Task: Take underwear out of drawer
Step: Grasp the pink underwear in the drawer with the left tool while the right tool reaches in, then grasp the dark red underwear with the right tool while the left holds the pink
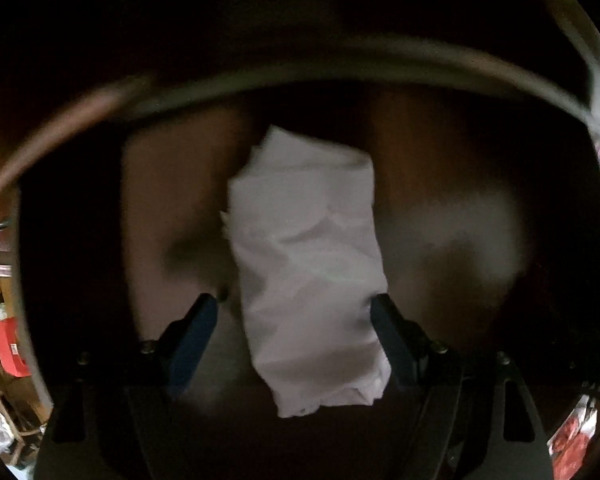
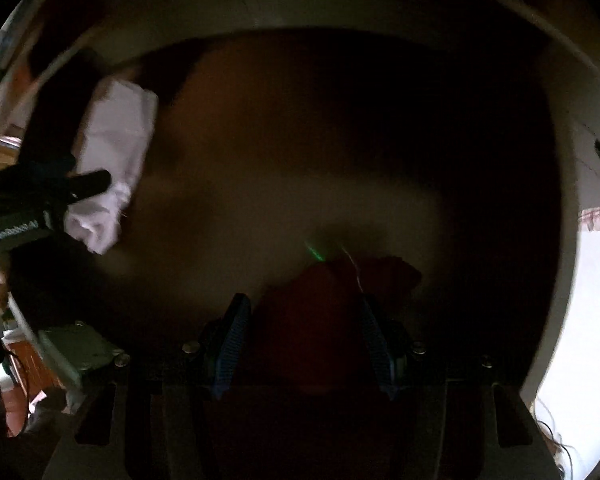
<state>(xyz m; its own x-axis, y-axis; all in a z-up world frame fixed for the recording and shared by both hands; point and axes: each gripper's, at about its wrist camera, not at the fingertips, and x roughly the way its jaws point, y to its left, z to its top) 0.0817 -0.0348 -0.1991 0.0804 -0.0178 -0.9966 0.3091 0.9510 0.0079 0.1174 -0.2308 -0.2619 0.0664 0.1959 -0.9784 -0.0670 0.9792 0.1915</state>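
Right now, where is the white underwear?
The white underwear lies in the dark drawer, between the left gripper fingers; the right wrist view shows it far left.

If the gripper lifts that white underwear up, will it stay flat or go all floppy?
Probably floppy: the white underwear is creased, crumpled cloth, so its free ends should droop. It likely weighs little, being thin fabric. The left gripper has a finger on each side of it, and cloth rarely slips from such pads.
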